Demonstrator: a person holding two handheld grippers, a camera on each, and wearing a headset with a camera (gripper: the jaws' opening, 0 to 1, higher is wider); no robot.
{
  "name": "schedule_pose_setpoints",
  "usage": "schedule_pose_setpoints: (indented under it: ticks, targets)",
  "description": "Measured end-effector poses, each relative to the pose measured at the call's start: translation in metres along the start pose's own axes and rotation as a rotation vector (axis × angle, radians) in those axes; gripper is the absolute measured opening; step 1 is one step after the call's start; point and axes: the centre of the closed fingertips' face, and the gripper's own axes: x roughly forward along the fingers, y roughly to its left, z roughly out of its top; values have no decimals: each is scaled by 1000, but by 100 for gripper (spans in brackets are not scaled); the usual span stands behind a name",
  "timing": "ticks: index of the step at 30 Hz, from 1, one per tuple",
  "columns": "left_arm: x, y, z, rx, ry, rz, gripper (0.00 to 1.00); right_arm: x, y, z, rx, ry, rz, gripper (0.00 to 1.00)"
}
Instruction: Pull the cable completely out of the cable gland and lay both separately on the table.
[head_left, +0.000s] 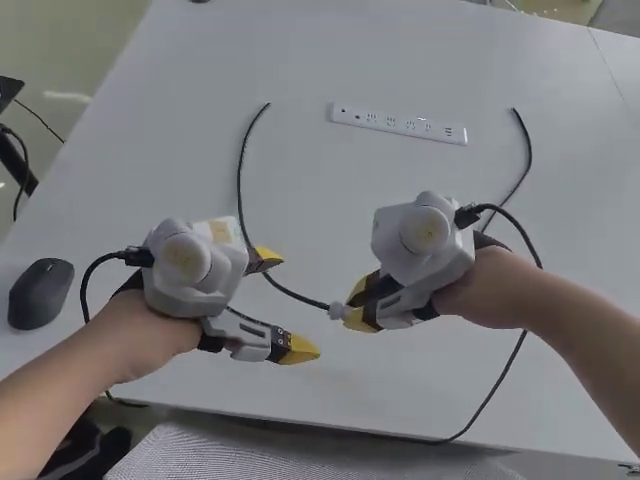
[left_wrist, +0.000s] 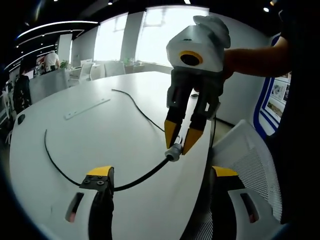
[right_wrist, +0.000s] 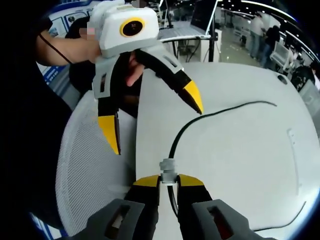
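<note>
A dark mouse (head_left: 40, 290) lies at the left edge of the counter (head_left: 330, 50). The left gripper (head_left: 285, 305) is held over the counter's near side with its jaws spread wide, gripping nothing. The black cable (head_left: 241, 190) curves down past one of its jaws (contact cannot be told) and enters the white cable gland (head_left: 337, 312), not yet pulled out. The right gripper (head_left: 352, 310) pinches the gland between its yellow tips. A white power strip (head_left: 398, 123) lies farther back.
</note>
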Motion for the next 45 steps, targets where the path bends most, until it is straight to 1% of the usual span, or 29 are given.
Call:
schedule_pose_setpoints:
  ticks: [1,4,6,11,13,14,16,17,19,20,21,22,25,26,29,30,33,37,38,41,42,43,44,45]
  targets:
    - [1,0,0,0,0,-2,78,-1,1,0,-4,-1,1,7]
    - [4,-2,4,-20,-23,-24,76,-4,5,2,-13,-6,0,7]
    - [6,-3,5,-24,-27,-33,74,-5,7,3,-21,-7,-4,7]
    - [11,-9,10,-45,-47,-64,70,-10,12,8,-52,-12,-14,7]
    - [13,-11,11,-59,-56,-79,66,-11,13,9,-63,-10,-21,7]
    - [14,-13,11,-68,-61,-95,64,-12,13,10,-67,-9,-23,7]
    - [15,-14,11,-68,-67,-105,57,-12,14,10,-79,-7,-25,7]
    - [15,-14,10,-70,-68,-108,57,-13,14,10,-81,-6,-25,7]
    - [16,-13,13,-80,-94,-101,59,-13,14,9,-93,3,-29,7]
    - [16,-15,17,-105,-115,-116,57,-13,15,9,-99,4,-28,7]
    - [16,-17,19,-121,-129,-129,54,-14,15,9,-102,3,-29,7]
    - [15,-16,19,-127,-135,-137,51,-14,15,9,-104,1,-30,7]
    - [16,-17,19,-117,-129,-142,47,-16,16,10,-102,-3,-26,7]
    - [16,-16,20,-109,-134,-142,46,-16,16,11,-106,-3,-25,7]
    - [16,-18,22,-114,-139,-155,44,-18,16,11,-115,-5,-24,7]
    - [16,-19,22,-105,-140,-161,42,-18,16,11,-119,-6,-21,7]
    - [16,-20,21,-88,-127,-168,39,-19,16,11,-125,-2,-18,7]
    - [17,-25,21,-94,-125,-195,35,-20,17,11,-129,-3,-13,7]
    - [17,-25,22,-91,-129,-201,34,-20,17,11,-134,-3,-11,7]
    - [18,-28,21,-80,-119,-213,34,-21,18,11,-137,-6,-8,7]
    - [18,-32,23,-104,-131,-234,33,-21,18,11,-139,-7,-4,7]
    - [18,-34,28,-132,-159,-247,33,-21,19,11,-146,-4,-2,7]
    - [17,-32,30,-125,-166,-247,32,-21,19,11,-148,-3,-2,7]
    - [17,-32,29,-113,-161,-245,32,-22,20,11,-150,-4,-3,7]
